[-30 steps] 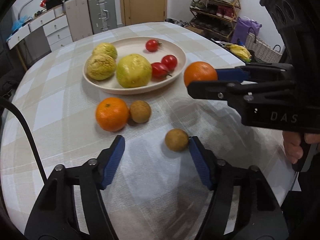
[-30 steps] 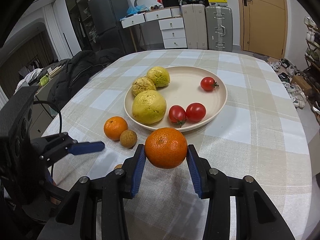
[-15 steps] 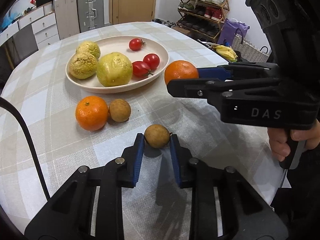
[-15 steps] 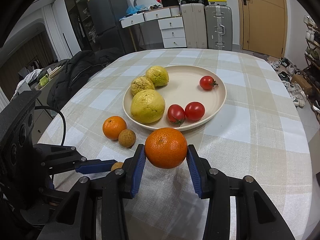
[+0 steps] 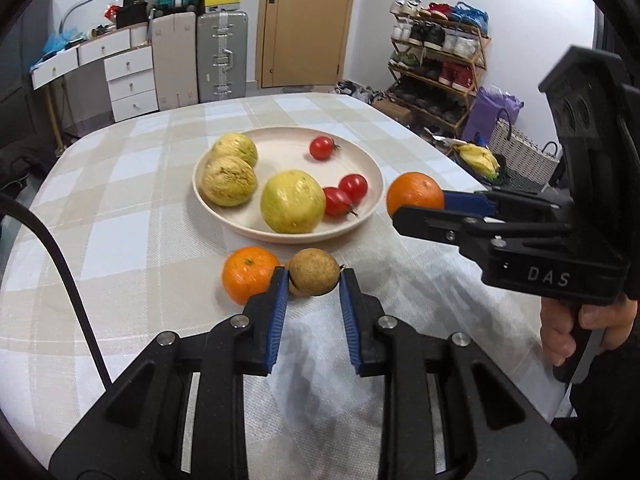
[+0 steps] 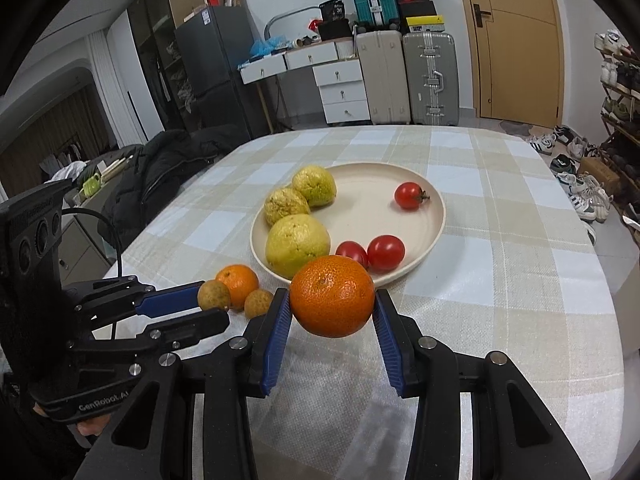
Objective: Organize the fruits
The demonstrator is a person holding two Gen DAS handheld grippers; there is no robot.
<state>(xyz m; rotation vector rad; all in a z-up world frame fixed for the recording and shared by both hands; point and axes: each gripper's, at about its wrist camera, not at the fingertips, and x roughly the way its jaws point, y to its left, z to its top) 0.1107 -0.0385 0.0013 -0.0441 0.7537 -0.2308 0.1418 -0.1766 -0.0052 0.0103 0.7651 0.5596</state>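
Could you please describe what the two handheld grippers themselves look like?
Both are matte black plastic with silver screws and ribbed blue finger pads. The right gripper bears "DAS" lettering; the left gripper reads "GenRobot.AI", with three round lenses on its top block. A black cable trails from the left one.

Checked-cloth table (image 5: 120,208) bearing plate (image 5: 372,160), one orange (image 5: 246,274), one brown fruit (image 6: 258,303).

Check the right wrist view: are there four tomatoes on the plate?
No, the plate holds three tomatoes, beside three yellow-green fruits.
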